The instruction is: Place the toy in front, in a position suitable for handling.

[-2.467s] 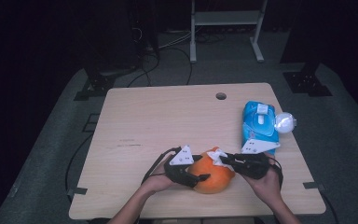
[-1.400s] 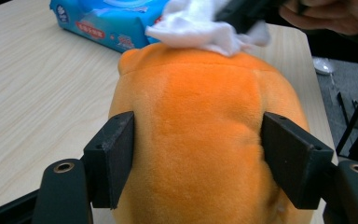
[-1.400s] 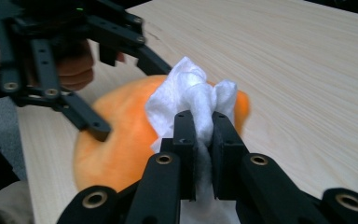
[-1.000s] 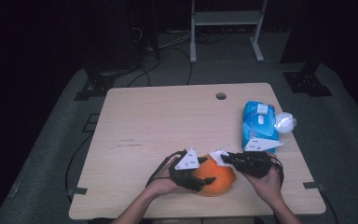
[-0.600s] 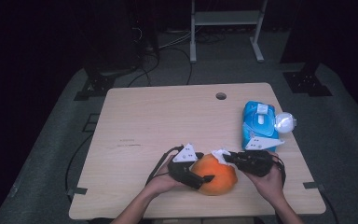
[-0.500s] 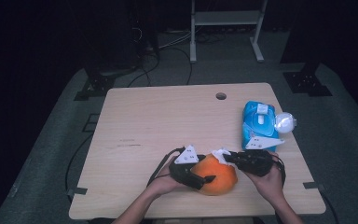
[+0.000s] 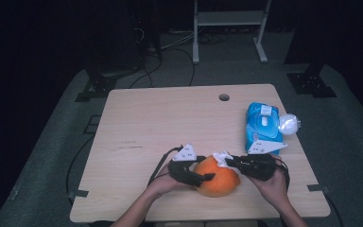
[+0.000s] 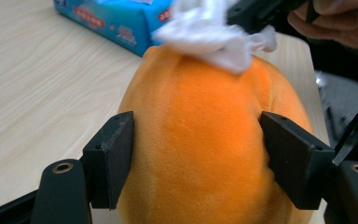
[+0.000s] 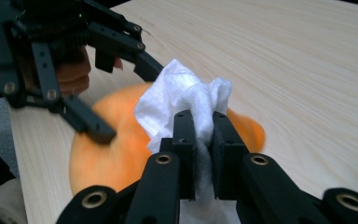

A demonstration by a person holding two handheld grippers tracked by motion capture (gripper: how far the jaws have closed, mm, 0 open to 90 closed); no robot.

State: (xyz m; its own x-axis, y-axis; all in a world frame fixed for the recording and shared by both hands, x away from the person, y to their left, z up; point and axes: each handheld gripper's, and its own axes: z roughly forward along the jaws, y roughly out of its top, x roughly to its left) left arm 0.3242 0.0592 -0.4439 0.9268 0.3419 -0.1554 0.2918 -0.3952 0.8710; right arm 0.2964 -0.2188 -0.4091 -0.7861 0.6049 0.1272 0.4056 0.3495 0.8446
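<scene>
Fingers of my left gripper have just been closing around the orange plush ball, which sits low in the frame near the table's front edge; both pads now press its sides, so it should stay steady for wiping. My right gripper is clamped on a crumpled white wipe, resting on the ball's top. Since the earlier frames my left hand has shifted slightly on the ball. At right, the blue wipe pack and a small white round thing lie well apart, blocking nothing.
</scene>
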